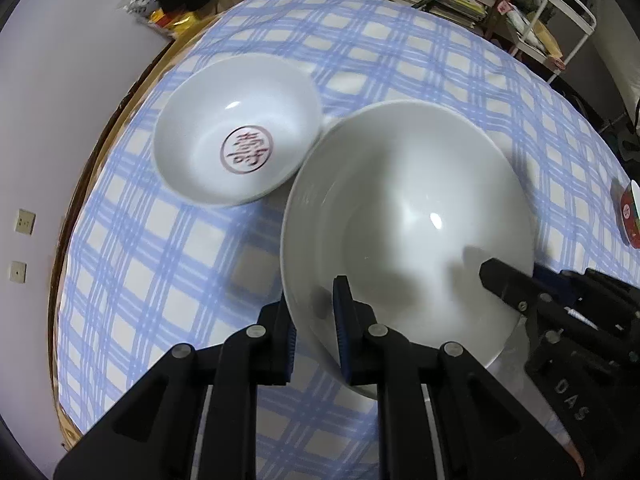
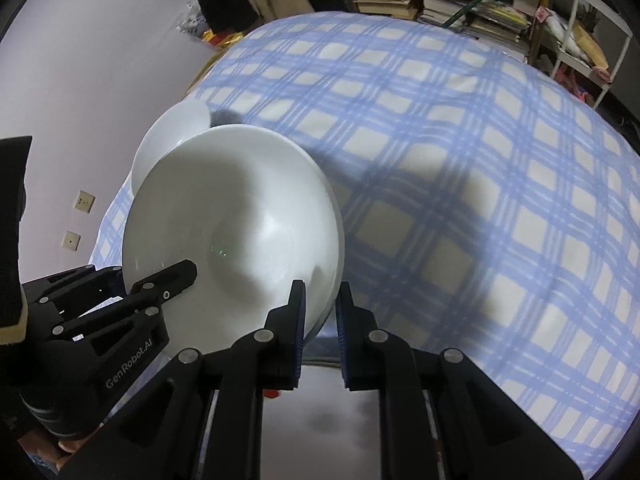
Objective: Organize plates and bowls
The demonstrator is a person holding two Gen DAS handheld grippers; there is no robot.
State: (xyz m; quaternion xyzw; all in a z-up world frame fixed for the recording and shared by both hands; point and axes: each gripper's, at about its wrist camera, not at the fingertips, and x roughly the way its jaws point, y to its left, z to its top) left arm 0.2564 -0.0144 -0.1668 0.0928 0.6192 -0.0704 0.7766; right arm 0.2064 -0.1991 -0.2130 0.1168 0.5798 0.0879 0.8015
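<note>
Collision was your main risk: both the left hand-held gripper [image 1: 314,318] and right hand-held gripper [image 2: 320,312] were clenched on opposite rims of the plain bowl [image 1: 404,208], apparently lifted beside the marked bowl [image 1: 236,136] on the table [image 1: 400,56], so uneven lowering could chip them.

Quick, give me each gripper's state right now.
Left gripper: shut on the large white bowl, near-left rim.
Right gripper: shut on the same bowl's opposite rim.
</note>
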